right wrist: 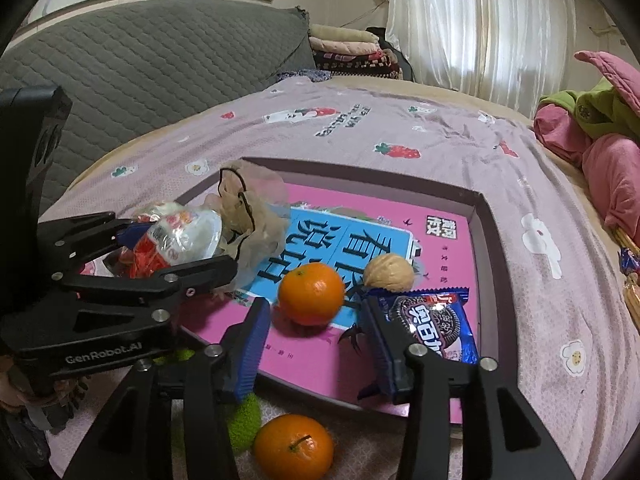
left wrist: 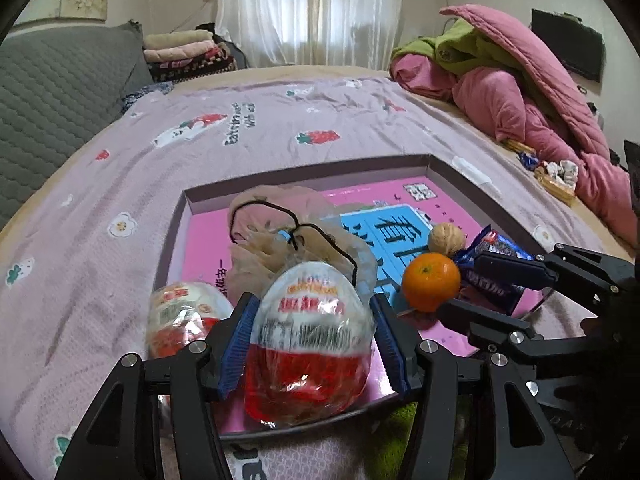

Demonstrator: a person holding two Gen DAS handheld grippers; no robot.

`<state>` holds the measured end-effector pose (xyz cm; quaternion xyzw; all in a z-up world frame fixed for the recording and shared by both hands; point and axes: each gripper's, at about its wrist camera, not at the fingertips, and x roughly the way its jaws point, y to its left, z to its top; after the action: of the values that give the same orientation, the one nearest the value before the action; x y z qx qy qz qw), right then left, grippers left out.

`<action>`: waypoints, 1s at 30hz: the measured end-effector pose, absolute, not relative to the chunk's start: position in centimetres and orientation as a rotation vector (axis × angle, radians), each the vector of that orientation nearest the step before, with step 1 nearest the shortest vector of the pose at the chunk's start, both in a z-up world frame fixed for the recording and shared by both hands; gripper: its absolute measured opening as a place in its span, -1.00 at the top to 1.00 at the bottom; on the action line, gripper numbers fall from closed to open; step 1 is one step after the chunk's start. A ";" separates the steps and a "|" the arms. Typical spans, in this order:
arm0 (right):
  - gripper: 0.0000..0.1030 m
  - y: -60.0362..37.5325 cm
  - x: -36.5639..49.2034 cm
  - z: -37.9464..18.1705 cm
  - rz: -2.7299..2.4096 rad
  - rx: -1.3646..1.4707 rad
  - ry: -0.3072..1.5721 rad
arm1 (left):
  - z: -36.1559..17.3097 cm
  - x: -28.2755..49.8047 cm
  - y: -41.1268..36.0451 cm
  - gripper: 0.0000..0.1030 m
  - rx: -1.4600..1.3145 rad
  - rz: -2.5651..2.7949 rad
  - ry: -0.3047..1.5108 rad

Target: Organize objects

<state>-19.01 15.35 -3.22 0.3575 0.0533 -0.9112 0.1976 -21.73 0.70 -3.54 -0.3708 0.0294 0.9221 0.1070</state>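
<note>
A: So how far along does the organizing look?

B: Well along, by the look of it. The tray [right wrist: 482,216] in mid-frame already holds a mandarin [right wrist: 311,299], a walnut [right wrist: 390,272], a blue cookie packet [right wrist: 434,326], a mesh pouch [right wrist: 256,216] and, at the lower left of the left view, a second egg [left wrist: 180,316].

A: And the grippers?

B: The left gripper [left wrist: 314,340] has its blue pads on both sides of a wrapped chocolate egg [left wrist: 308,336], low over the tray's near edge; it looks held, though the far pad's contact is hard to confirm. The right gripper [right wrist: 316,344] has its fingers apart with nothing between them, just before the mandarin.

A: What's left?

B: Probably setting that egg down, and a second mandarin [right wrist: 294,446] lies outside the tray at bottom centre of the right view.

A: Anything unclear?

B: Whether the held egg rests on the tray is hidden by the fingers. Small wrapped items [left wrist: 556,172] at the right edge are too blurred to name.
</note>
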 end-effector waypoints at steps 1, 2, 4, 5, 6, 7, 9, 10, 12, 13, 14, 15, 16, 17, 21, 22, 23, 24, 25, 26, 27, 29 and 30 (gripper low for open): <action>0.02 15.5 -19.0 -3.0 -2.556 0.994 0.143 | -3.4 -21.6 0.6 -0.20 -1.090 2.716 0.081; 0.01 15.6 -18.9 -2.8 -2.560 0.987 0.138 | -3.3 -21.6 0.5 -0.23 -1.090 2.716 0.073; -0.07 15.8 -18.7 -2.5 -2.568 0.971 0.123 | -3.0 -21.6 0.4 -0.24 -1.094 2.717 0.059; -0.08 16.0 -18.6 -2.2 -2.573 0.964 0.113 | -2.8 -21.5 0.4 -0.24 -1.093 2.720 0.054; -0.09 16.1 -18.6 -2.1 -2.575 0.959 0.109 | -2.7 -21.5 0.4 -0.25 -1.094 2.722 0.049; -0.10 16.2 -18.5 -1.9 -2.578 0.952 0.104 | -2.5 -21.4 0.3 -0.25 -1.093 2.724 0.041; -0.15 16.4 -18.4 -1.6 -2.583 0.942 0.098 | -2.0 -21.2 0.1 -0.25 -1.088 2.732 0.024; -0.17 16.4 -18.4 -1.4 -2.583 0.937 0.096 | -1.8 -21.1 0.0 -0.25 -1.081 2.739 0.018; -0.17 16.5 -18.1 -1.1 -2.587 0.925 0.095 | -1.3 -20.9 -0.1 -0.26 -1.075 2.749 0.014; -0.17 16.5 -18.0 -0.9 -2.586 0.917 0.094 | -1.1 -20.8 -0.2 -0.26 -1.072 2.757 0.010; -0.17 16.6 -17.9 -0.8 -2.589 0.908 0.093 | -0.8 -20.6 -0.4 -0.26 -1.069 2.764 0.003; -0.18 16.6 -17.7 -0.6 -2.593 0.897 0.092 | -0.6 -20.5 -0.5 -0.26 -1.066 2.771 -0.006; -0.18 16.7 -17.6 -0.4 -2.590 0.892 0.089 | -0.4 -20.3 -0.7 -0.27 -1.062 2.777 -0.015; -0.19 16.7 -17.5 -0.2 -2.592 0.883 0.088 | -0.2 -20.1 -0.7 -0.27 -1.063 2.782 -0.018; -0.25 16.9 -16.8 0.5 -2.598 0.854 0.089 | 0.7 -19.3 -0.9 -0.28 -1.063 2.805 -0.031; -0.25 17.0 -16.6 0.7 -2.602 0.844 0.090 | 1.0 -19.0 -0.9 -0.29 -1.059 2.810 -0.037; -0.26 17.0 -16.4 0.8 -2.603 0.838 0.090 | 1.3 -18.7 -0.9 -0.34 -1.053 2.814 -0.034; -0.27 17.0 -16.2 1.0 -2.604 0.832 0.090 | 1.6 -18.3 -0.9 -0.38 -1.047 2.821 -0.033; -0.30 17.1 -15.9 1.2 -2.606 0.824 0.090 | 1.8 -18.1 -0.8 -0.39 -1.044 2.825 -0.033; -0.35 17.2 -15.6 1.4 -2.606 0.815 0.089 | 2.0 -17.7 -0.7 -0.39 -1.043 2.825 -0.031; -0.38 17.2 -15.5 1.5 -2.605 0.811 0.093 | 2.3 -17.4 -0.6 -0.40 -1.039 2.826 -0.032; -0.40 17.2 -15.1 1.9 -2.614 0.795 0.102 | 2.8 -16.7 -0.4 -0.40 -1.032 2.827 -0.027; -0.41 17.3 -14.8 2.0 -2.616 0.791 0.106 | 3.0 -16.3 -0.3 -0.41 -1.031 2.829 -0.021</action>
<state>-14.80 17.28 2.04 0.2834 0.0378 -0.9367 0.2020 -16.30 -0.28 2.97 -0.3417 -0.0071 0.9375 0.0652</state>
